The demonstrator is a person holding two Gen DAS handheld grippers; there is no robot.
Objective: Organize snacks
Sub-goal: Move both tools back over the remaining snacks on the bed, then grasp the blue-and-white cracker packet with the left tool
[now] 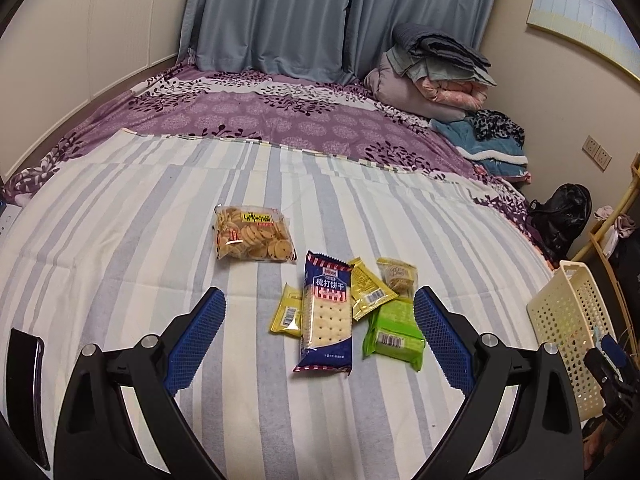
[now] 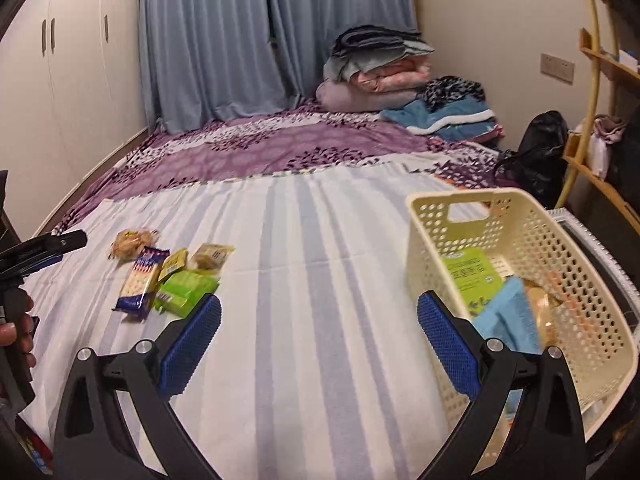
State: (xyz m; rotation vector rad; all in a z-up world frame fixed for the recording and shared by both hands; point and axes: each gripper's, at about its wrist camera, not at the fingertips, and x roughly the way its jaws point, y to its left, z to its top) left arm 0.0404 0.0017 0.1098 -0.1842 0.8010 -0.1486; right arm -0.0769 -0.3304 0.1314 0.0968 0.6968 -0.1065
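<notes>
Snack packs lie in a cluster on the striped bedspread: a navy cracker pack [image 1: 326, 314], a green pack [image 1: 394, 334], two yellow sachets [image 1: 366, 288], a small clear biscuit pack [image 1: 398, 274] and a clear bag of round biscuits [image 1: 252, 234]. My left gripper [image 1: 320, 300] is open, its blue pads either side of the cluster, above it. My right gripper [image 2: 319, 312] is open and empty over bare bedspread, beside the cream perforated basket [image 2: 436, 232]. The basket holds a green pack [image 2: 472, 276], a light blue item [image 2: 508, 320] and more. The cluster [image 2: 172, 276] lies to the right gripper's left.
Folded quilts and clothes [image 1: 436, 68] are piled at the bed's far right corner. A black bag [image 1: 560, 216] and a wooden shelf [image 2: 600, 120] stand right of the bed. Curtains [image 1: 280, 12] hang behind. A hand [image 2: 16, 332] holds the left gripper's handle.
</notes>
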